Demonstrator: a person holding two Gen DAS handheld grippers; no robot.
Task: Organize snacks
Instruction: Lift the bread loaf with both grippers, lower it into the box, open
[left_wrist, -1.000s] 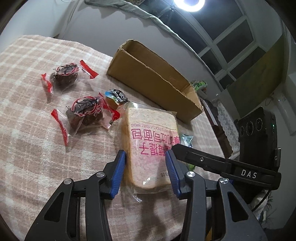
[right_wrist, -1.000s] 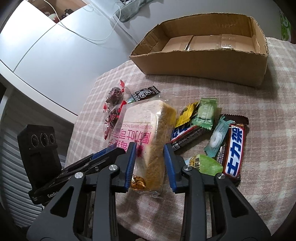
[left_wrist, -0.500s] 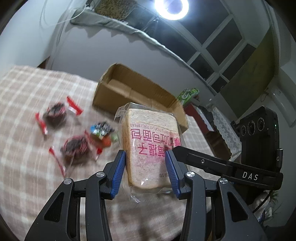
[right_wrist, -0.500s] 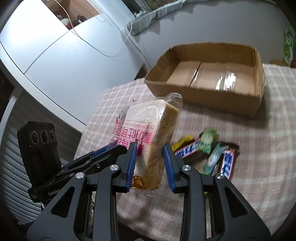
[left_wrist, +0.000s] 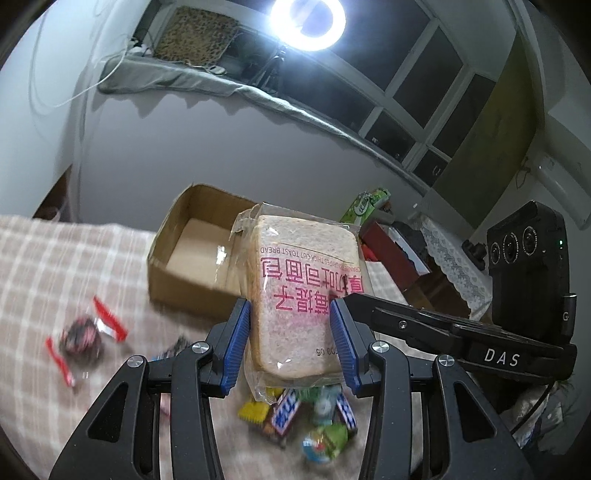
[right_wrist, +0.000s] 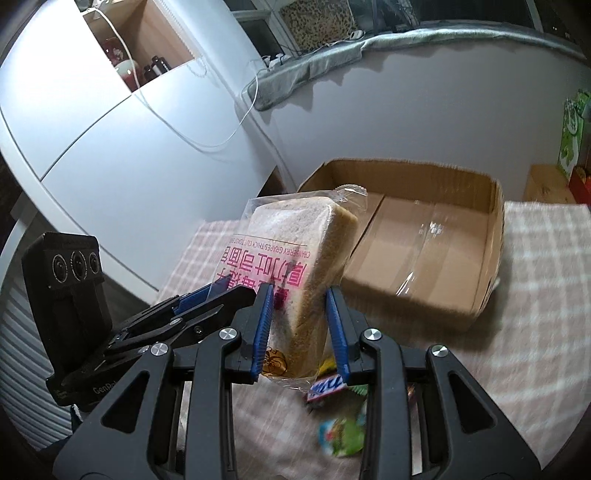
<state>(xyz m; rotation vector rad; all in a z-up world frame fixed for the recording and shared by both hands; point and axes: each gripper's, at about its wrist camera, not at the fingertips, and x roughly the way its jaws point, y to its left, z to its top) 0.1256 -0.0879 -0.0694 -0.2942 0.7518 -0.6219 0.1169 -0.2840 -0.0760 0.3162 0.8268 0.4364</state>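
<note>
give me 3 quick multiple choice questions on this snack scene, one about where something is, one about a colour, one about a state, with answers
1. Where is the bread packet?
A. lying inside the cardboard box
B. held up above the table between both grippers
C. flat on the checked cloth

2. What colour is the large print on the bread packet?
A. pink
B. green
C. black

3. What is the state of the cardboard box?
A. taped shut
B. open and full of snacks
C. open, with no snacks visible inside

Answers:
1. B: the left gripper and the right gripper each clamp a side of the packet, and the candy bars lie on the cloth below it.
2. A: the big characters across its face are pink.
3. C: the top is open and only the bare taped floor shows.
</note>
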